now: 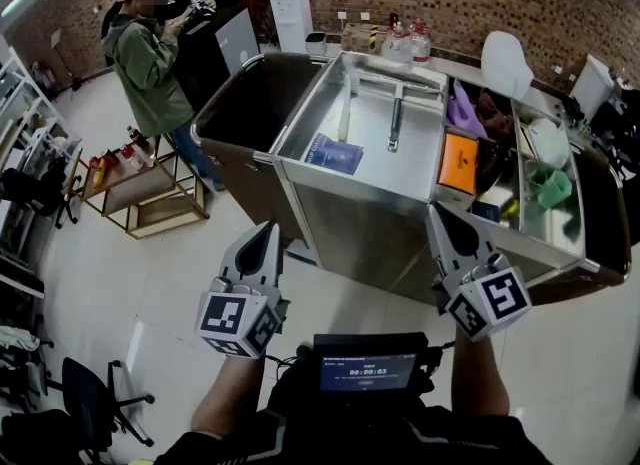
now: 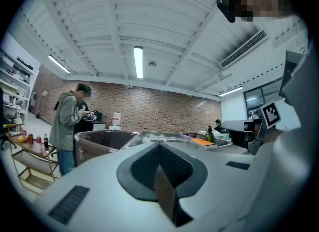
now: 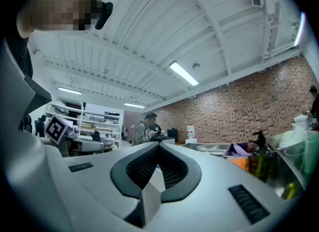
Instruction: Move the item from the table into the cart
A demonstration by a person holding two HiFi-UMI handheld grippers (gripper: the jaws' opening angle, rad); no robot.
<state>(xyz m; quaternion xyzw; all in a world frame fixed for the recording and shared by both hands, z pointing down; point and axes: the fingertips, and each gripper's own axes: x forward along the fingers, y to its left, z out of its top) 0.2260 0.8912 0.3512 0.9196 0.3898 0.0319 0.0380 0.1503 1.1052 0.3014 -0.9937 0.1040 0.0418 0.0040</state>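
Both grippers hover side by side over the floor in front of a steel table; neither touches anything on it. My left gripper point(image 1: 265, 230) is shut and empty, its tips pointing at the corner where a deep dark cart bin point(image 1: 250, 103) meets the steel tray point(image 1: 400, 178). My right gripper point(image 1: 438, 216) is shut and empty too, just short of the table's front edge. In the tray lie a blue packet point(image 1: 333, 153) and two long-handled tools point(image 1: 395, 118). An orange box point(image 1: 459, 163) sits to the right. In the gripper views the left jaws point(image 2: 159, 148) and right jaws point(image 3: 158, 148) meet with nothing between them.
A person in a green jacket point(image 1: 150, 63) stands beyond the bin, beside a low wooden shelf point(image 1: 150, 193). A purple bag point(image 1: 462, 113), a green cup point(image 1: 553, 189) and bottles point(image 1: 405, 41) crowd the table's right side. An office chair point(image 1: 90, 398) stands at bottom left.
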